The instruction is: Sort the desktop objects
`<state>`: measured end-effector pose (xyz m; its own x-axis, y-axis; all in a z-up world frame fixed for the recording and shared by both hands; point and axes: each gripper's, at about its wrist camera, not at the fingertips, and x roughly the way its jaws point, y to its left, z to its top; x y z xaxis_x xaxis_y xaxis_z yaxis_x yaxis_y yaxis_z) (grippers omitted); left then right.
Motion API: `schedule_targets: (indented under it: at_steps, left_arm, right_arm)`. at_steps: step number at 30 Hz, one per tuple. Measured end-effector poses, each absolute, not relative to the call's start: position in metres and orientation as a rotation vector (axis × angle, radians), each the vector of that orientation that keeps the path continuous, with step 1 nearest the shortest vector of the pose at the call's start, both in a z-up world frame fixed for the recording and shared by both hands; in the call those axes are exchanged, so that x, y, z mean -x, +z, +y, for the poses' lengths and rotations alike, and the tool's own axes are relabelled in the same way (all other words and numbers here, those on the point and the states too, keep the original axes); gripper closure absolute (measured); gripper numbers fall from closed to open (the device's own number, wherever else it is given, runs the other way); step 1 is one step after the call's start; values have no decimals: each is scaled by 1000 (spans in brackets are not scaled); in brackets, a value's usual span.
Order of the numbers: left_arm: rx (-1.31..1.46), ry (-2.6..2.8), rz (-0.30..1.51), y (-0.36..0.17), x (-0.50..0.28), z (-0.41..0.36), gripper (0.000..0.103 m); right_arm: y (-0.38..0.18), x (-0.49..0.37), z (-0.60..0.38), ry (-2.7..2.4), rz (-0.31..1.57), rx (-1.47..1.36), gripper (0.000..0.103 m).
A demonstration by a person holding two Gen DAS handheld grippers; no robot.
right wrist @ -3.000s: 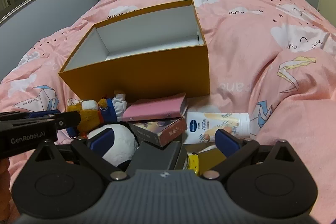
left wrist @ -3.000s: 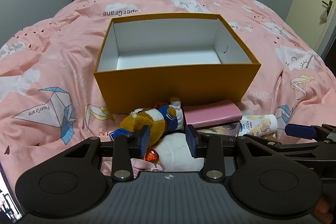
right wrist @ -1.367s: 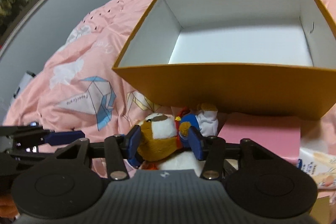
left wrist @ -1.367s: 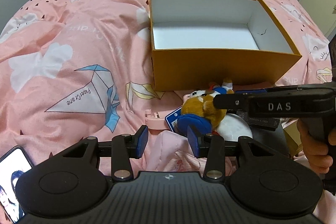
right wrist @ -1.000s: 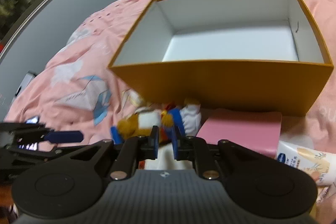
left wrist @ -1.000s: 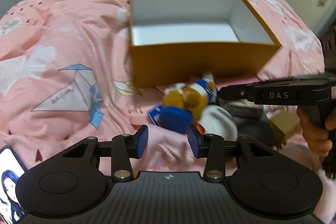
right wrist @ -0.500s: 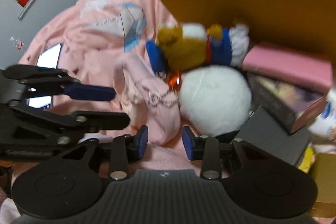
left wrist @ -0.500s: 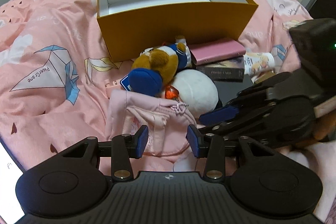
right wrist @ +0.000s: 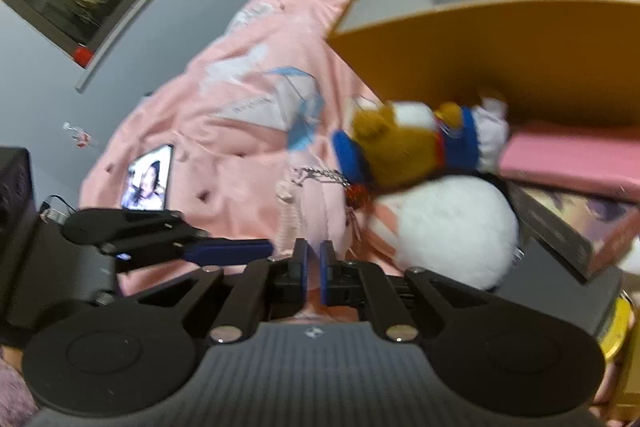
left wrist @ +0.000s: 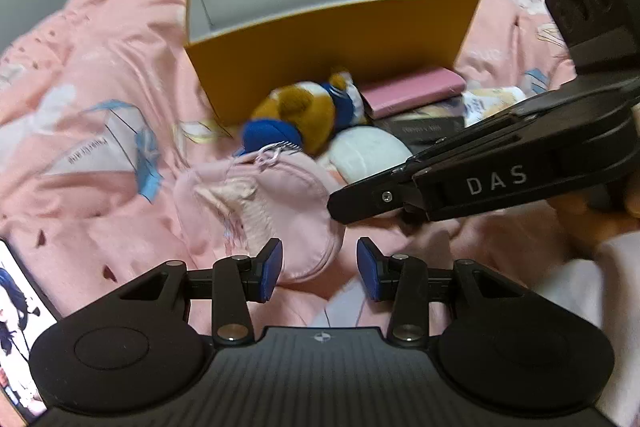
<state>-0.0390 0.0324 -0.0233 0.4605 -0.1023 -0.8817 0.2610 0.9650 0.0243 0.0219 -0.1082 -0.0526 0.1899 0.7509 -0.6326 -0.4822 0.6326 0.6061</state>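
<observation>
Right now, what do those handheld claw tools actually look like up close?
Each is matte black plastic: a ribbed body, two round discs, and hinged linkage arms with silver rivets ending in blue pads. The left claw shows its pads plainly; the right claw, seen side-on, carries white "DAS" lettering. A fuzzy pale-pink sleeve shows beside it.

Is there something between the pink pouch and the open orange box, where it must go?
Yes. The plush dog lies between the pink pouch and the orange box, against its near wall. The right gripper pinches the pouch.

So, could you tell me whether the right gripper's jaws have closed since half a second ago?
Yes: the right gripper has shut on the pale pink fabric pouch, in front of the orange cardboard box.
</observation>
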Motion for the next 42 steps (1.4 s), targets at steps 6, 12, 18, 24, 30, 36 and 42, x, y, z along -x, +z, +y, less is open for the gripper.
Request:
schedule_targets:
  at_steps: [6, 12, 18, 24, 30, 36, 42]
  left_arm:
    - [-282, -135, 1018, -30, 36, 12, 55]
    - [-366, -150, 997, -36, 37, -5, 56]
    - [-413, -140, 1022, -47, 35, -23, 54]
    - [-503, -93, 1039, -62, 28, -37, 49]
    - [-585, -66, 1055, -75, 26, -46, 45]
    - [-616, -48, 1059, -80, 22, -49, 42]
    - [-551, -60, 1025, -65, 27, -37, 51]
  right_arm:
    - [-42, -21, -99, 928, 1040, -313, 102]
    - [-33, -21, -119, 832, 986, -303, 96]
    - [-26, -26, -168, 525, 912, -221, 89]
    - [-30, -38, -212, 331, 906, -222, 59]
    - [-60, -85, -240, 287, 1028, -476, 55]
    - [-86, -115, -240, 260, 1121, -496, 49]
    - [-96, -115, -247, 325, 1155, -644, 61]
